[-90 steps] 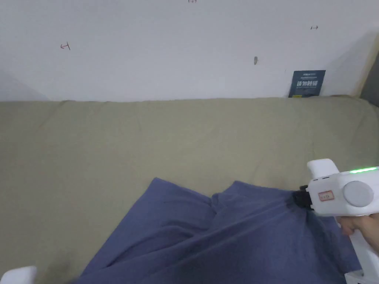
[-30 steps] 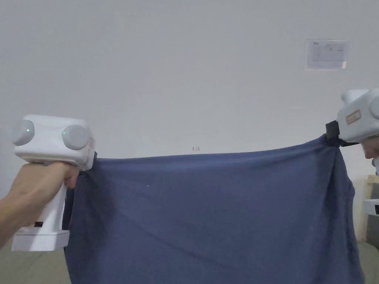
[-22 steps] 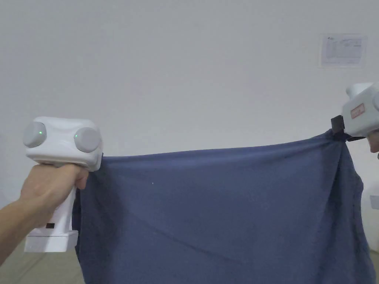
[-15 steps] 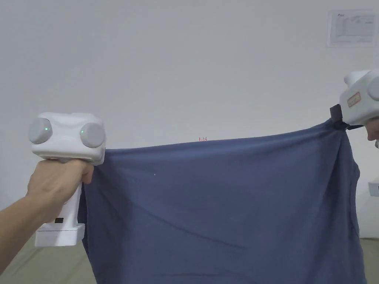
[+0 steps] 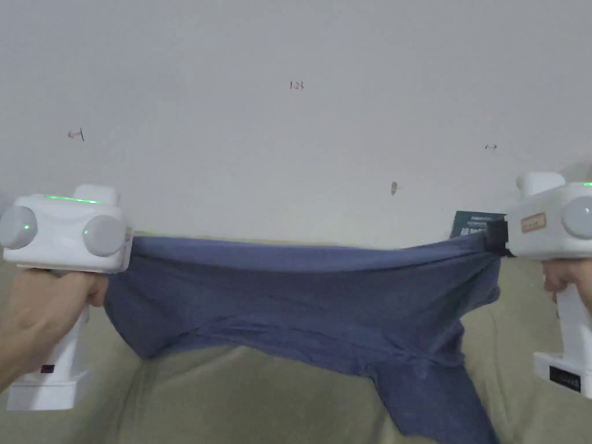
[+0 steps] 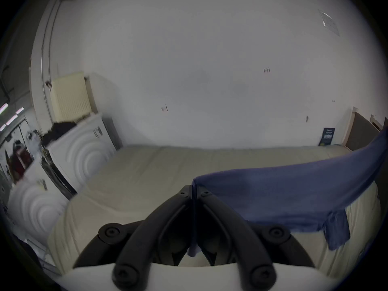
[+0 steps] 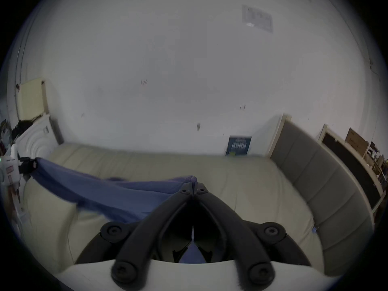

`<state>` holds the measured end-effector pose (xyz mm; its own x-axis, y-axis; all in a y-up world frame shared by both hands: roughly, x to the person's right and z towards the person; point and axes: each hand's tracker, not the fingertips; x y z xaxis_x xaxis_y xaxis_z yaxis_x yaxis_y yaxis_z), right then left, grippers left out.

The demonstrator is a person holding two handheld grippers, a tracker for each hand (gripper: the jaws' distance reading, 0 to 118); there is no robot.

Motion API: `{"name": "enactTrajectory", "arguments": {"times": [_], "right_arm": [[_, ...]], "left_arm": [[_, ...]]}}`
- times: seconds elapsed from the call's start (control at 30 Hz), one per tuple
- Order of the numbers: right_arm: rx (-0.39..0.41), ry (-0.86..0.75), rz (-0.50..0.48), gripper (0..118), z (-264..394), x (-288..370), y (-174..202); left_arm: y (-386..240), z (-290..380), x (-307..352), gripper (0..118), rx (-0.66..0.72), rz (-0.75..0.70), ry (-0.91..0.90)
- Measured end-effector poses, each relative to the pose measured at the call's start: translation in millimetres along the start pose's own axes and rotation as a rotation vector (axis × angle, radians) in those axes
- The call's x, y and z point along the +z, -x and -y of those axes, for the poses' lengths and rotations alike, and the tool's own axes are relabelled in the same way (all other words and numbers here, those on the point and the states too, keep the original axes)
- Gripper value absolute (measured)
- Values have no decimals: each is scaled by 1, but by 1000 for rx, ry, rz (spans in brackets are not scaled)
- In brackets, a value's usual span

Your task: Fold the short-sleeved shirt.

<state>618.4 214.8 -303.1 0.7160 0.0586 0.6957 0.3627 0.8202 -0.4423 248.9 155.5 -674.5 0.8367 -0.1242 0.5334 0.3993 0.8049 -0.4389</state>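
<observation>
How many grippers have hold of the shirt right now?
2. The left gripper is shut on one end of the blue shirt's stretched top edge; the right gripper is shut on the other end, above the beige bed.

Both grippers came down: left gripper (image 5: 130, 245) and right gripper (image 5: 497, 236) now sit low over the bed (image 5: 260, 399), no longer up against the wall. Shirt (image 5: 300, 300) no longer hangs as a tall flat sheet; it stretches low between them, lower part bunched, a sleeve trailing onto the bed at right.
</observation>
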Motion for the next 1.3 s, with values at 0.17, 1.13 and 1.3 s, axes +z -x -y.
{"name": "enactTrajectory", "arguments": {"times": [0.17,1.13,1.3], "right_arm": [[-37,109,-53,0,135,49,-10],[-275,316,-147,0,433,269,-23],[-235,337,-71,91,442,257,-27]], "left_arm": [[25,123,29,1,-47,43,81],[119,400,254,1,32,177,298],[126,401,259,74,110,197,284]]}}
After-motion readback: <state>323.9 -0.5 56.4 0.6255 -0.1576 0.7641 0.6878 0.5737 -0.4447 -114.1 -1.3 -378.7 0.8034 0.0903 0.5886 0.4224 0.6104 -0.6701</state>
